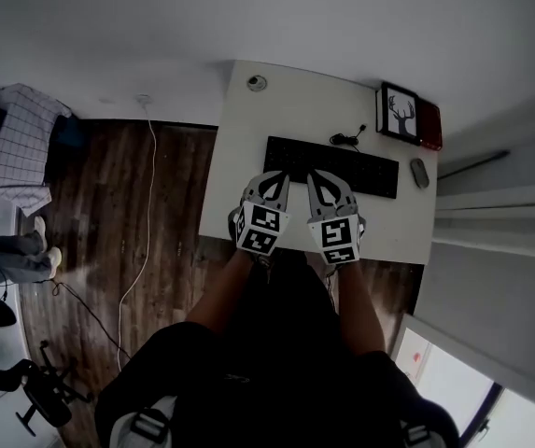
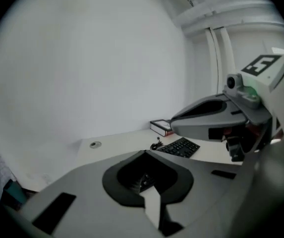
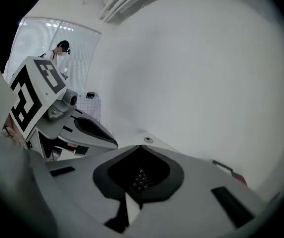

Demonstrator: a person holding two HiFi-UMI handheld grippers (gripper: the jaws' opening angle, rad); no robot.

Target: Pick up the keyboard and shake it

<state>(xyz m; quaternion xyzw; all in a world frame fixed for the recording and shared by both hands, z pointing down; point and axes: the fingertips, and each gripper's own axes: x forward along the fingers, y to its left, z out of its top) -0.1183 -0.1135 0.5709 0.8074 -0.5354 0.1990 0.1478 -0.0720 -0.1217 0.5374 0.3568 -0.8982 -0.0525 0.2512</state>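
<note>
A black keyboard [image 1: 334, 166] lies flat on the white desk [image 1: 248, 166], a cable [image 1: 346, 138] coiled behind it. My left gripper [image 1: 274, 175] and right gripper [image 1: 323, 177] hover side by side over the desk's near edge, tips above the keyboard's front. Both are shut with nothing between the jaws. In the left gripper view my shut left gripper [image 2: 144, 152] points past the keyboard [image 2: 181, 147], with the right gripper [image 2: 216, 117] beside it. The right gripper view shows my shut right gripper [image 3: 142, 147] and the left gripper [image 3: 85, 128] next to it.
A framed deer picture [image 1: 399, 113] and a red book [image 1: 429, 124] stand at the desk's far right corner, a mouse [image 1: 419, 172] right of the keyboard. A cable grommet [image 1: 257, 82] sits at the far left. A white cord [image 1: 141, 213] crosses the wooden floor.
</note>
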